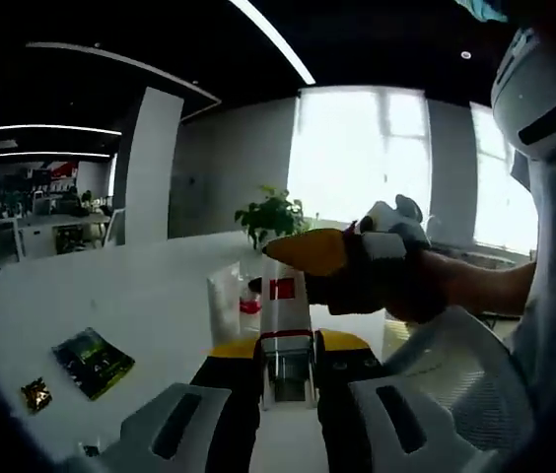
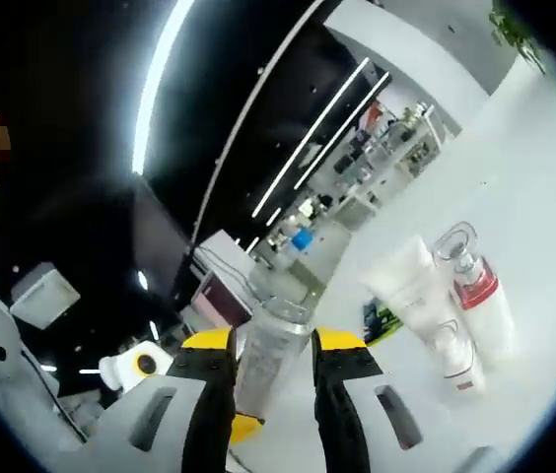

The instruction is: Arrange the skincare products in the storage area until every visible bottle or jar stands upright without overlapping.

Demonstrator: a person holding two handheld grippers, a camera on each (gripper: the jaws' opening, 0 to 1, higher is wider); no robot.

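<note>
In the left gripper view, the left gripper (image 1: 286,357) has its fingers (image 1: 231,367) pressed against the silver base of a white bottle (image 1: 285,320) with a red band, pinching it between the yellow-tipped jaws; the bottle rises straight up from between them. The right gripper (image 1: 319,251) crosses in from the right, its yellow tip just above the top of that bottle, held by a gloved hand (image 1: 388,266). Just left of the held bottle and a little beyond the fingers stands a white tube (image 1: 224,302) on the white table (image 1: 110,296). Further left of the fingers lie a green packet (image 1: 93,361) and a small dark packet (image 1: 34,394). Beyond the fingers sits a plant (image 1: 273,217)

In the right gripper view, the right gripper (image 2: 273,365) grips a clear cap (image 2: 270,345) between its fingers (image 2: 337,370). To the right of the fingers, on the table, a white tube (image 2: 408,286) and a clear pump bottle (image 2: 477,286) with red liquid are clustered together, touching
</note>
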